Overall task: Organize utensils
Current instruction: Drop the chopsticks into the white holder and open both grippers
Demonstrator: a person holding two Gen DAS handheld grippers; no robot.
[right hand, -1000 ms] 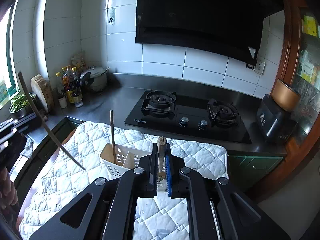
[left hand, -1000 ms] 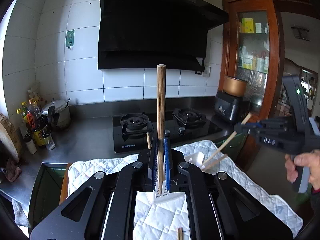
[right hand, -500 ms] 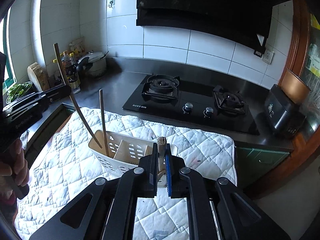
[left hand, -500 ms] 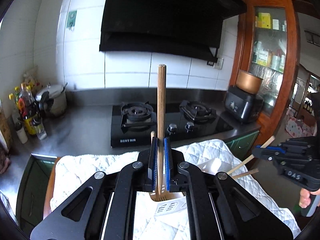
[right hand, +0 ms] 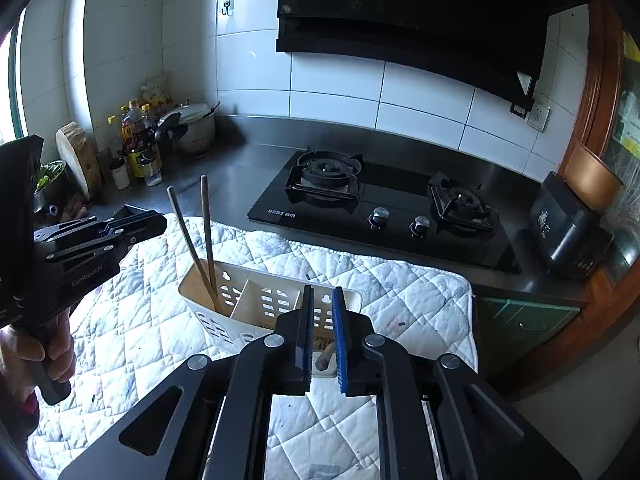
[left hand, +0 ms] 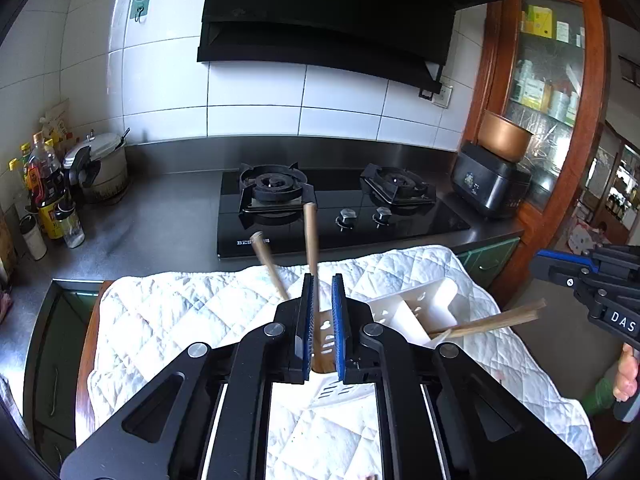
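Quilted padding covered the tabletop (left hand: 168,320) under a divided caddy (right hand: 256,300), where both slightly spread hand-held grippers, left (left hand: 321,320) and right (right hand: 322,332), had just been opening to drop chopsticks (left hand: 311,248) upright.

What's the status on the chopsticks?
Left gripper open, left chopstick loose inside. Right gripper just opening, right chopstick loose between jaws. Both in caddy. Nothing blocking.
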